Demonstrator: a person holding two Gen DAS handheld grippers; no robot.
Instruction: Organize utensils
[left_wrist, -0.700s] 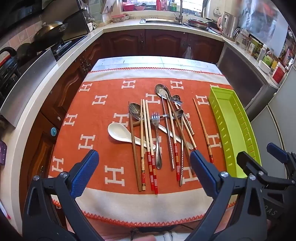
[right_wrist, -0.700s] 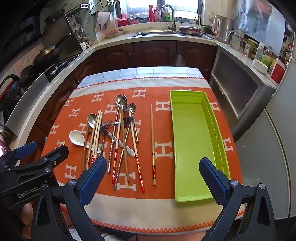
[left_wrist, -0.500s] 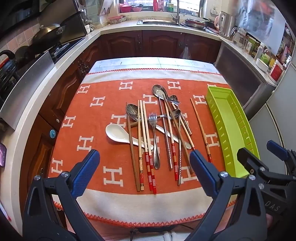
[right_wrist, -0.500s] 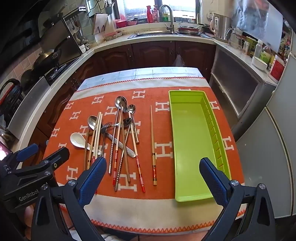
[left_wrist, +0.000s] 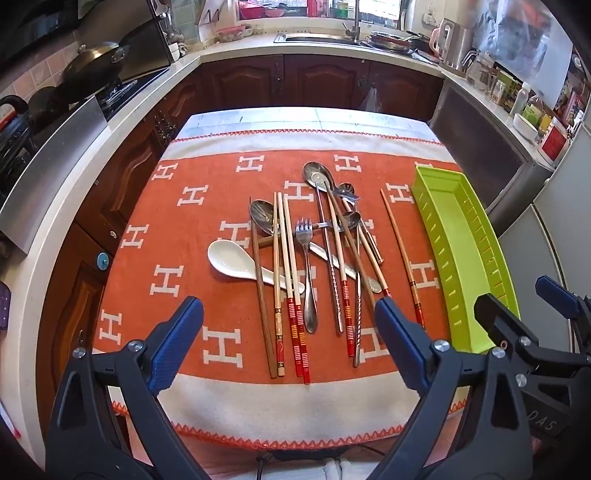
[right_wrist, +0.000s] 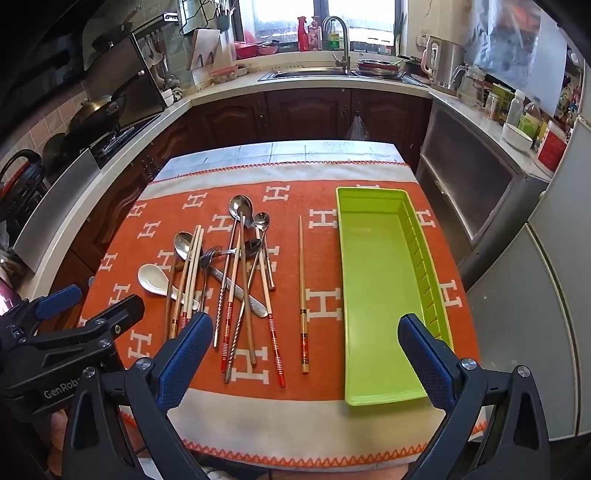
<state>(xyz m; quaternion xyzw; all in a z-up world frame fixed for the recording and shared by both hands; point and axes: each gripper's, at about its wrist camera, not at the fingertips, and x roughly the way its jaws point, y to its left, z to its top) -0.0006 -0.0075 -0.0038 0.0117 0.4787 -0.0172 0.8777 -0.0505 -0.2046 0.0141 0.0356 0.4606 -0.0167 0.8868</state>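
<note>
A heap of utensils (left_wrist: 317, 258) lies on the orange cloth: chopsticks, metal spoons, a fork (left_wrist: 306, 266) and a white ceramic spoon (left_wrist: 232, 260). The heap also shows in the right wrist view (right_wrist: 229, 280). One chopstick (right_wrist: 303, 295) lies apart, between the heap and the empty green tray (right_wrist: 380, 295), which also shows at the right of the left wrist view (left_wrist: 461, 251). My left gripper (left_wrist: 288, 343) is open and empty, above the near ends of the utensils. My right gripper (right_wrist: 306, 354) is open and empty, above the near end of the lone chopstick and the tray's near corner.
The cloth covers a small table (right_wrist: 280, 155) in a kitchen. Dark cabinets, a sink (right_wrist: 332, 74) and counters run behind and to both sides. A stove with pans (left_wrist: 92, 70) is on the left, and a grey appliance (right_wrist: 517, 295) stands close on the right.
Both grippers have drawn back and risen slightly, so the table looks a little farther away. Both stay open. Nothing on the cloth has moved.
</note>
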